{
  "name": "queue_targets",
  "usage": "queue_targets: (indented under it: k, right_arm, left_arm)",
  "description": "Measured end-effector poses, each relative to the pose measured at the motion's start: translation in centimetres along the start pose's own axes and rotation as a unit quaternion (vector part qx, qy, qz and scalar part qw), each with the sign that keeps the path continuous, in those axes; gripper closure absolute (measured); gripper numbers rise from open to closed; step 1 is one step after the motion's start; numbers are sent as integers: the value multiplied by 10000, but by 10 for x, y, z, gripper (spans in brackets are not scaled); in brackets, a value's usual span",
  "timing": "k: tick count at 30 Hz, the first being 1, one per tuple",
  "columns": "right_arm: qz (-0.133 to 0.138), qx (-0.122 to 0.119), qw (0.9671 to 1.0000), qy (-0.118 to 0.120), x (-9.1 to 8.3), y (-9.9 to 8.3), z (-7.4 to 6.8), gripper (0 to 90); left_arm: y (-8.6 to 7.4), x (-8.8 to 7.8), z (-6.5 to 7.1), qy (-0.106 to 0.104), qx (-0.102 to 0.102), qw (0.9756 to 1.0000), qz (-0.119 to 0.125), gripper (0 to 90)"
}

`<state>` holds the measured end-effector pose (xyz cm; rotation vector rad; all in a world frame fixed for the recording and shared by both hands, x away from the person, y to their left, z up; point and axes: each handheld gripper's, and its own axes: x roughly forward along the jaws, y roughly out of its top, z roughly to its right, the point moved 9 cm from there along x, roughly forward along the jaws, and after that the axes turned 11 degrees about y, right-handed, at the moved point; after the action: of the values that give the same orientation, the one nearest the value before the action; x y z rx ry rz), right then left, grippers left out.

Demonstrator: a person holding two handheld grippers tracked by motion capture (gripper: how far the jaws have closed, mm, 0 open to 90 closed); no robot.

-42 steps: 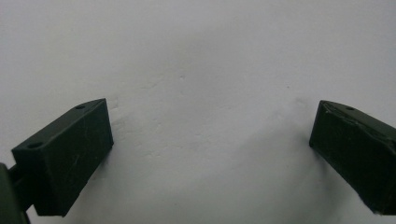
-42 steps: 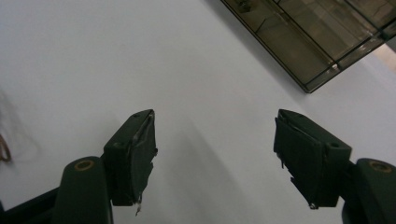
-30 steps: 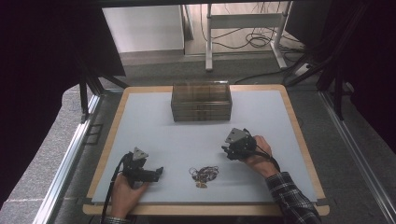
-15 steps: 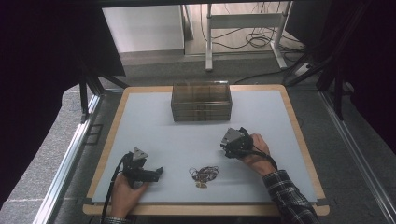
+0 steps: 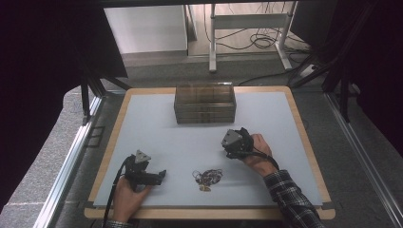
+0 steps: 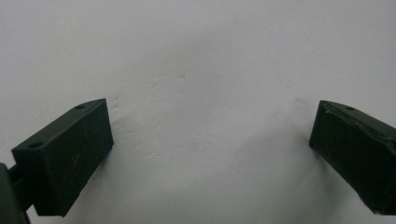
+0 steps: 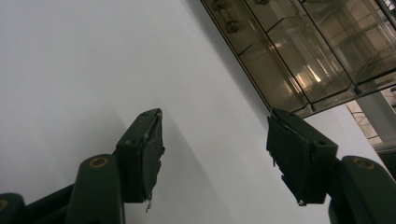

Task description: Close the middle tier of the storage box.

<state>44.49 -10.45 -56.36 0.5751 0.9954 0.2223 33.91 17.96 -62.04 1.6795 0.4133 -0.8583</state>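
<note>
Small tangle of wire (image 5: 207, 176) lies on the pale table (image 5: 157, 128), between the two grippers and touching neither. The left gripper (image 5: 160, 176) rests with jaws wide apart, empty. The right gripper (image 5: 227, 148) has jaws partly apart, empty, aimed towards the clear box (image 5: 205, 103). Since the earlier frame, the right gripper has shifted slightly towards the box.

The small tangle of thin dark and gold-coloured strands (image 5: 207, 176) near the bench's front edge is too small to tell what it is. In the right gripper view the clear, smoke-tinted plastic compartment box (image 7: 299, 51) is cut off by the top and right edges, and the small items in its upper compartments are too blurred to name. The plaid sleeve (image 5: 292, 202) runs off the bottom edge.
</note>
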Motion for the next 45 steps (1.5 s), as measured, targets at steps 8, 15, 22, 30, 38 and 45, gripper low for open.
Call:
queue_targets:
  k: [8,15,22,30,38,45]
  right_arm:
    - [-63,-145,9998,-73,5,4,1,363]
    - [-66,-220,9997,-102,9,7,2,375]
    - [-169,-405,9987,-268,12,12,5,390]
    - [-268,-582,9971,-415,16,14,7,400]
    - [-387,-801,9944,-562,20,17,8,404]
    - [-421,-905,9930,-632,23,21,8,410]
  left_arm:
    - [0,0,0,3,-1,10000,2,0]
    - [0,0,0,0,8,10000,-4,0]
    - [0,0,0,0,-1,10000,1,0]
    - [0,0,0,-1,-2,10000,2,0]
    - [0,0,0,2,-4,10000,3,0]
    - [0,0,0,6,-5,10000,0,0]
